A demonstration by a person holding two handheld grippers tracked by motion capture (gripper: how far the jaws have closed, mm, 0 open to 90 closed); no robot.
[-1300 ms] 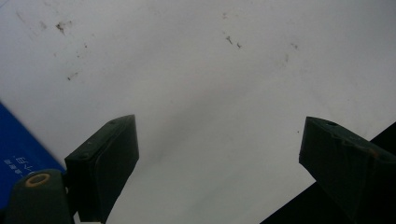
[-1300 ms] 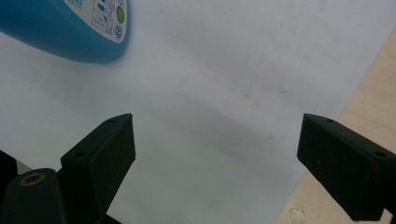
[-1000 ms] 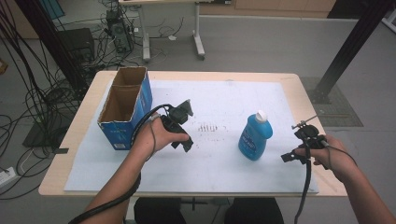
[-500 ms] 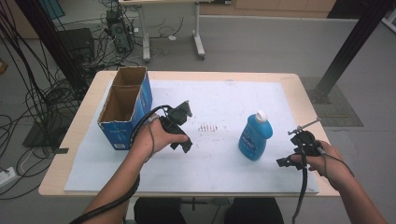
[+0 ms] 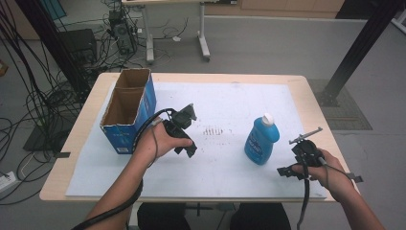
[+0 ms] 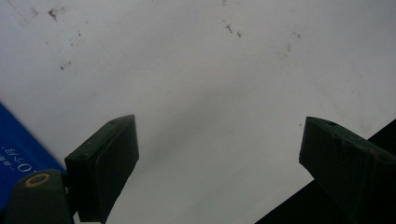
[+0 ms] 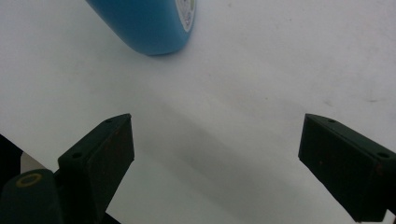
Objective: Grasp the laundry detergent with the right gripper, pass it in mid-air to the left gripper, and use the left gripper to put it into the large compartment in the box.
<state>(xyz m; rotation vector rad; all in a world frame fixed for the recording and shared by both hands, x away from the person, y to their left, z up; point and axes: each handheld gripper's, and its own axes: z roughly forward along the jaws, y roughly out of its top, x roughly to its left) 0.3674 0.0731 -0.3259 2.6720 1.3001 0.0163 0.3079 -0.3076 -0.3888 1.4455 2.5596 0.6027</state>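
Observation:
A blue bottle with a white cap stands upright on the white sheet, right of centre. Its rounded base shows at the top of the right gripper view. My right gripper is held just right of and nearer than the bottle, jaws wide apart over bare sheet, open and holding nothing. My left gripper hovers left of centre, beside the box, also open over the sheet with nothing between its jaws.
An open-topped blue cardboard box with two compartments stands at the table's left; its blue side shows at the left gripper view's left edge. Faint dark marks dot the sheet's middle. Cables and desk legs lie on the floor behind the table.
My right gripper has drifted a little left and toward the table's near edge. The left gripper, bottle and box have not moved.

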